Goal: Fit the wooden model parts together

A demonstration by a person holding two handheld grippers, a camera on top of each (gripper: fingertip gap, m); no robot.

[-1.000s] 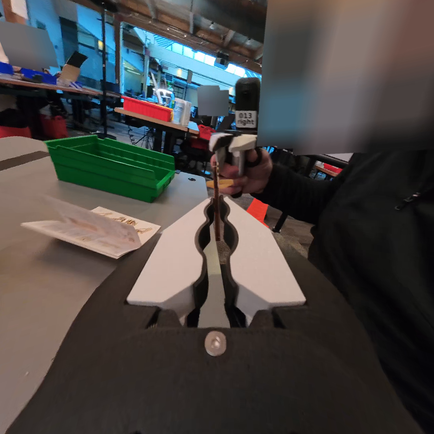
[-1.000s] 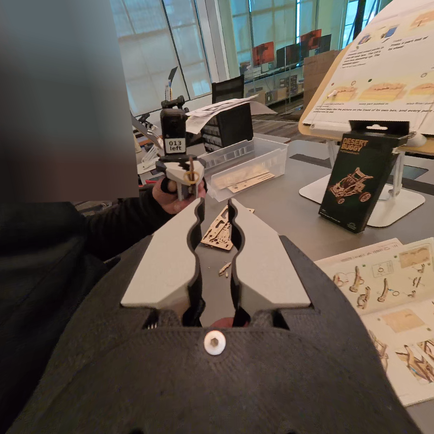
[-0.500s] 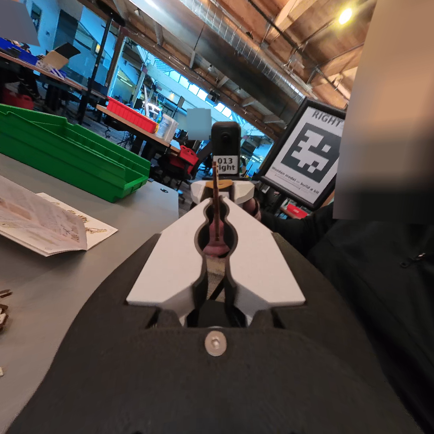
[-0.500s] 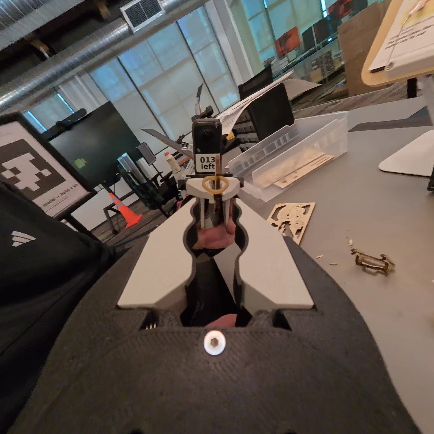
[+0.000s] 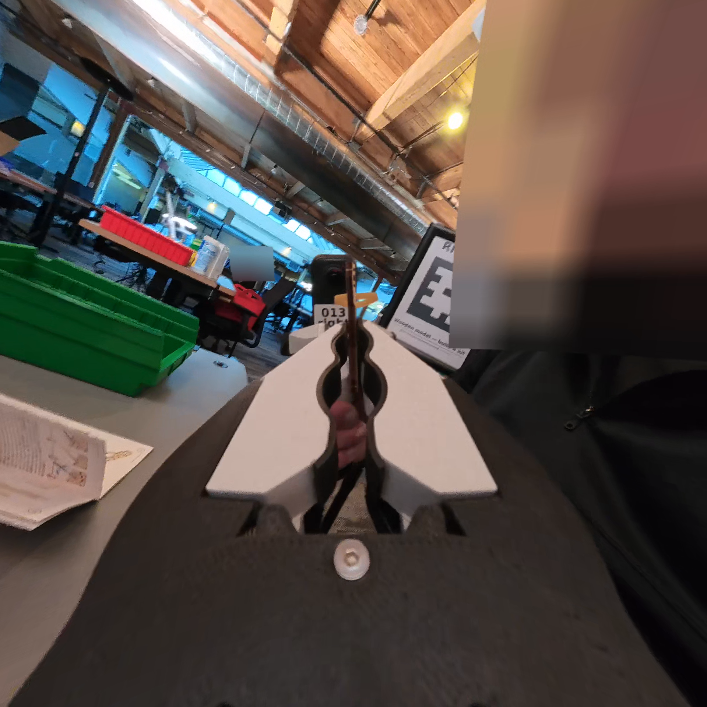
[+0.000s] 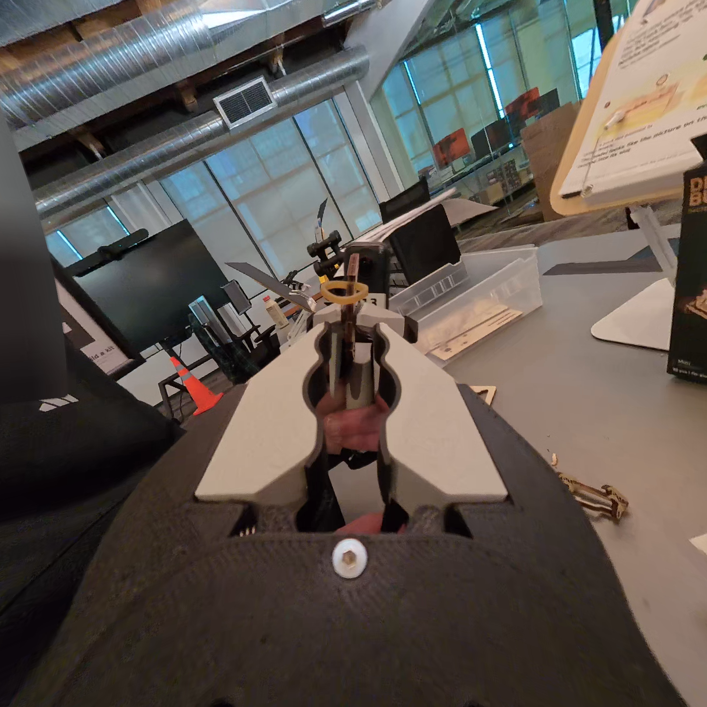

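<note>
My left gripper (image 5: pixel 352 329) is clamped on a thin, dark-brown wooden strip (image 5: pixel 352 306) that stands upright, edge-on, between its white fingertips; a small yellowish elastic ring (image 6: pixel 343 293) encircles the strip above the tips. My right gripper (image 6: pixel 350 336) faces it, its pale fingers (image 6: pixel 267 432) spread apart with the strip and the left gripper's tips showing in the space between them; I cannot tell whether its pads touch anything. Both tools are raised above the grey table (image 6: pixel 574 401). To the right of the right gripper, on the table, lie a small tan wooden sub-assembly (image 6: pixel 597 493) and pale chips (image 6: pixel 553 457). Farther off stand a clear plastic bin holding flat wooden sheets (image 6: pixel 482 306) and a dark kit box (image 6: pixel 690 275). On the left gripper's side lie a folded printed instruction leaflet (image 5: pixel 49 466) and a green plastic bin (image 5: pixel 84 329).
</note>
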